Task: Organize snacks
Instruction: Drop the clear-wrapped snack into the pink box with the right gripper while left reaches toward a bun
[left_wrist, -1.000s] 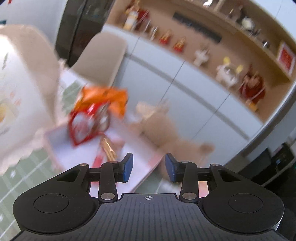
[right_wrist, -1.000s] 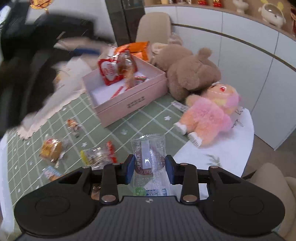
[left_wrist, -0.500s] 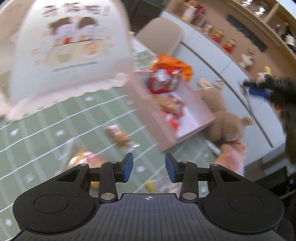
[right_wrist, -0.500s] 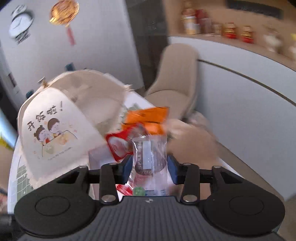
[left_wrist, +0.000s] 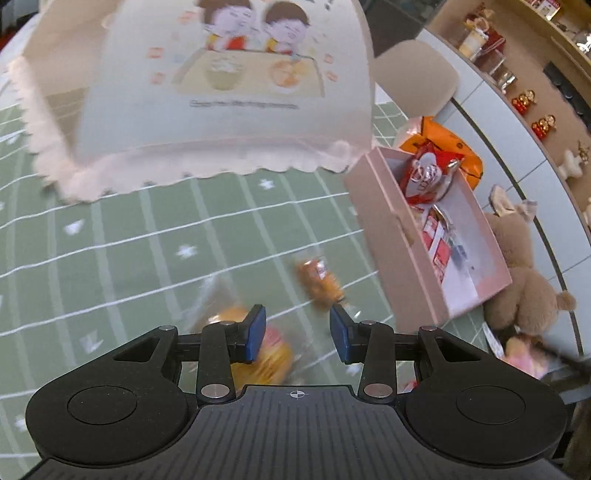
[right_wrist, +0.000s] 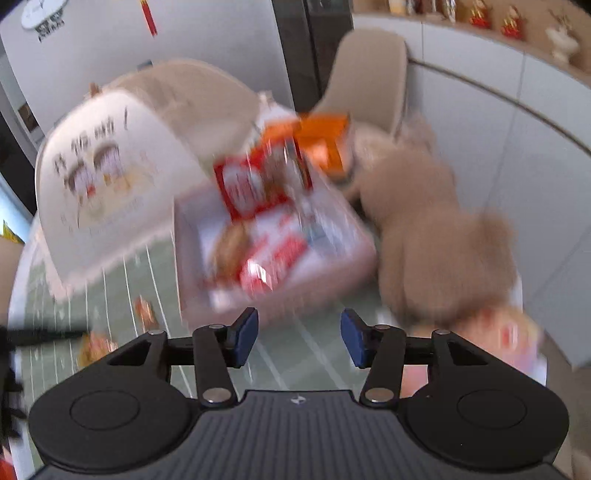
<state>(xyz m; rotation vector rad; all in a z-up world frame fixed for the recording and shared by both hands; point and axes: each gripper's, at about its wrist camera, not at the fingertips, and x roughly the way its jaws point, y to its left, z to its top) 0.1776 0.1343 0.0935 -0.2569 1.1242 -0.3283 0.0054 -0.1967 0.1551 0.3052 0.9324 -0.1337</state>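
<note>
**Two Empty Grippers Over a Table of Snacks**

At the bottom of the left wrist view, the left gripper (left_wrist: 297, 334) is seen with its jaws apart and nothing held. Just past its blue pads, a yellow snack (left_wrist: 271, 354) and a small orange snack (left_wrist: 320, 282) are seen lying on the green checked cloth (left_wrist: 147, 240), both blurred. At the right of the frame, the pink box (left_wrist: 399, 240) is filled with red packets (left_wrist: 424, 177). A brown teddy bear (left_wrist: 524, 280) is placed beside it. At the top, much of the table is hidden by a big white food cover (left_wrist: 221, 92).

In the blurred right wrist view, the right gripper (right_wrist: 299, 336) is seen opening, with nothing between its jaws. The box is seen just beyond it.
</note>
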